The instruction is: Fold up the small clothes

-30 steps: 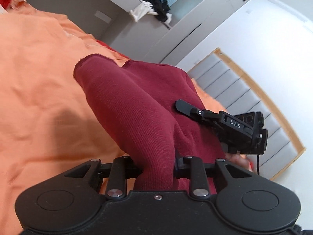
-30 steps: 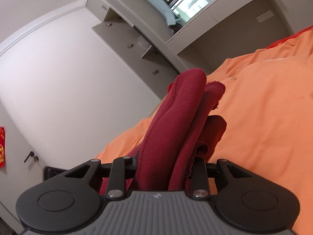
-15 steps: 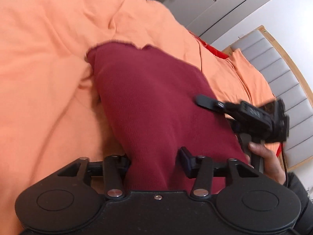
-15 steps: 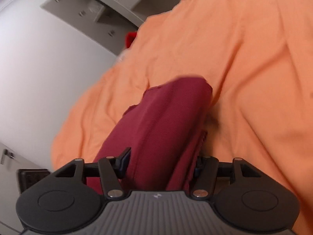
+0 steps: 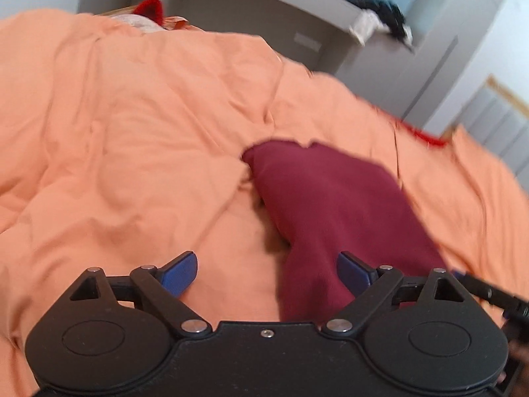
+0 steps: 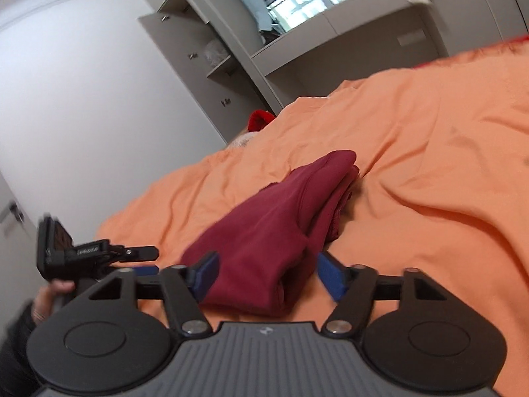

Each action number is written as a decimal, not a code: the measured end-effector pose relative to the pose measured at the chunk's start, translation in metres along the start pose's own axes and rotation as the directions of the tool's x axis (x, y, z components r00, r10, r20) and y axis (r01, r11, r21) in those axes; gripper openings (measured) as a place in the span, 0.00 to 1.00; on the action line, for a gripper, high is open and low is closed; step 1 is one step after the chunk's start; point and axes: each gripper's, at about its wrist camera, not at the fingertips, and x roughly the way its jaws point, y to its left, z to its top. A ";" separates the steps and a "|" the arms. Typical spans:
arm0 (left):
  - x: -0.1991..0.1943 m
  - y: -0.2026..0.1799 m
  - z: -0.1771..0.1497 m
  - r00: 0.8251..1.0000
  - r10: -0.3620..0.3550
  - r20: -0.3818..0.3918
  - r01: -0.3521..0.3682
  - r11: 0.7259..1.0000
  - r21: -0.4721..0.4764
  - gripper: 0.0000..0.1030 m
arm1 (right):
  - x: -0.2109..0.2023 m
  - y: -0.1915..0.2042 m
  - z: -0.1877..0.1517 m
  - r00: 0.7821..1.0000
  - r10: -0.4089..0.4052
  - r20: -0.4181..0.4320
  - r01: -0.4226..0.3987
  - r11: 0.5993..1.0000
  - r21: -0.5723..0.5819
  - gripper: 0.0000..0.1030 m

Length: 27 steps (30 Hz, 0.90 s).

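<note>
A dark red folded garment [image 5: 330, 198] lies on the orange duvet [image 5: 132, 152]. My left gripper [image 5: 267, 274] hovers over the garment's near end with its jaws opening. The cloth sits by the right blue pad, far from the left one, and is not pinched. In the right wrist view the same garment [image 6: 264, 238] runs away between the jaws of my right gripper [image 6: 268, 276], which are closing. Its left pad is at the cloth's edge and orange duvet shows before the right pad. My left gripper [image 6: 147, 260] and the hand holding it are at the left.
Grey cabinets and a ledge [image 5: 264, 10] with a heap of dark clothes [image 5: 383, 16] stand beyond the bed. A bright red item [image 6: 259, 120] sits at the bed's far edge. A padded headboard [image 5: 496, 122] is at the right, and open shelves [image 6: 211, 56] stand by the white wall.
Both grippers held the garment up off the bed. Both have since let go and widened, and the garment has come down to lie on the duvet while both views tilted down.
</note>
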 end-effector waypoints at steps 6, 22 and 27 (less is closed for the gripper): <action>0.004 -0.008 -0.012 0.996 0.088 -0.023 -0.087 0.994 0.066 0.86 | 0.012 0.001 -0.017 0.997 0.060 -0.055 -0.056 0.996 0.068 0.25; 0.017 0.009 -0.029 0.986 0.126 -0.107 -0.112 0.986 0.122 0.91 | 0.012 -0.059 -0.046 0.981 0.189 -0.030 -0.160 0.894 0.419 0.06; -0.009 0.017 -0.028 0.994 0.088 -0.059 -0.084 0.995 0.055 0.87 | -0.002 -0.034 -0.040 0.994 0.085 -0.070 -0.061 0.957 0.282 0.27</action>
